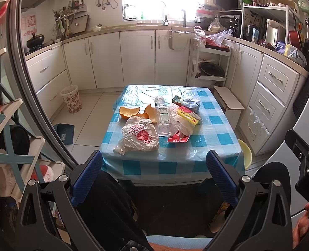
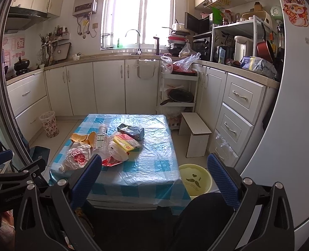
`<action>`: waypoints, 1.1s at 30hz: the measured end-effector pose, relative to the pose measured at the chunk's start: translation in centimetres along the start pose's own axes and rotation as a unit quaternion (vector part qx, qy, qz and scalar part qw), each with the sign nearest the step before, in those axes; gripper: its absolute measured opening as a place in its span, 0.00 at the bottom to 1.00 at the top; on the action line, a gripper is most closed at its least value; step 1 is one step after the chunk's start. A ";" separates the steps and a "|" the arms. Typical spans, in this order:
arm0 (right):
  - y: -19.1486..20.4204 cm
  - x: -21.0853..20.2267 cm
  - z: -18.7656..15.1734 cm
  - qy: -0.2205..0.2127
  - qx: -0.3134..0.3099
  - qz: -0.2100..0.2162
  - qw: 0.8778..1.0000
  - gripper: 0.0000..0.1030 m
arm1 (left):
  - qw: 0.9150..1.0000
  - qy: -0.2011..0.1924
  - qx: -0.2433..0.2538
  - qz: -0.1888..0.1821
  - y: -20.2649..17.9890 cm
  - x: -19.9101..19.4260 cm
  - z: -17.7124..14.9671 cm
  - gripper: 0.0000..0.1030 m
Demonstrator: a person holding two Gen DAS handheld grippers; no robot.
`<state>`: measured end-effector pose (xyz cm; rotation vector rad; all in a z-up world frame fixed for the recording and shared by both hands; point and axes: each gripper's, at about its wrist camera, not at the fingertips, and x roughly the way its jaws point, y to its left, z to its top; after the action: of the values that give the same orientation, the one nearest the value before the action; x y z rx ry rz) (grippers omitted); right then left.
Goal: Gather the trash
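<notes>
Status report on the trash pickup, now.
Left claw open, empty. Right claw open, empty. Trash pile untouched on checkered table. Nothing between claws and pile.

On the table lie two orange peel pieces, one clear plastic bottle, one crumpled white bag with red print, one yellow packet, one grey-green carton and one red wrapper. On the floor stand one floral wastebasket at ten o'clock, one yellow basin at four o'clock and one white stool at two o'clock.
</notes>
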<state>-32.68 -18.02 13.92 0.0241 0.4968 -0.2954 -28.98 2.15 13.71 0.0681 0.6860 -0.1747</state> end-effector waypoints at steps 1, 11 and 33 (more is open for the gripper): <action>-0.1 0.0 0.0 0.001 0.000 0.001 1.000 0.94 | 1.000 0.000 0.000 0.000 0.0 0.0 0.0 0.92; 0.0 0.2 0.1 0.002 0.000 0.003 1.000 0.94 | 1.000 0.000 -0.002 -0.001 0.0 -0.1 0.2 0.92; 0.0 0.8 -0.2 0.008 0.001 0.008 1.000 0.94 | 1.000 0.003 0.000 -0.001 0.1 0.2 0.2 0.92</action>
<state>-32.06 -18.26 13.38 0.0323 0.5127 -0.2799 -28.69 2.23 13.71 0.0690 0.6923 -0.1764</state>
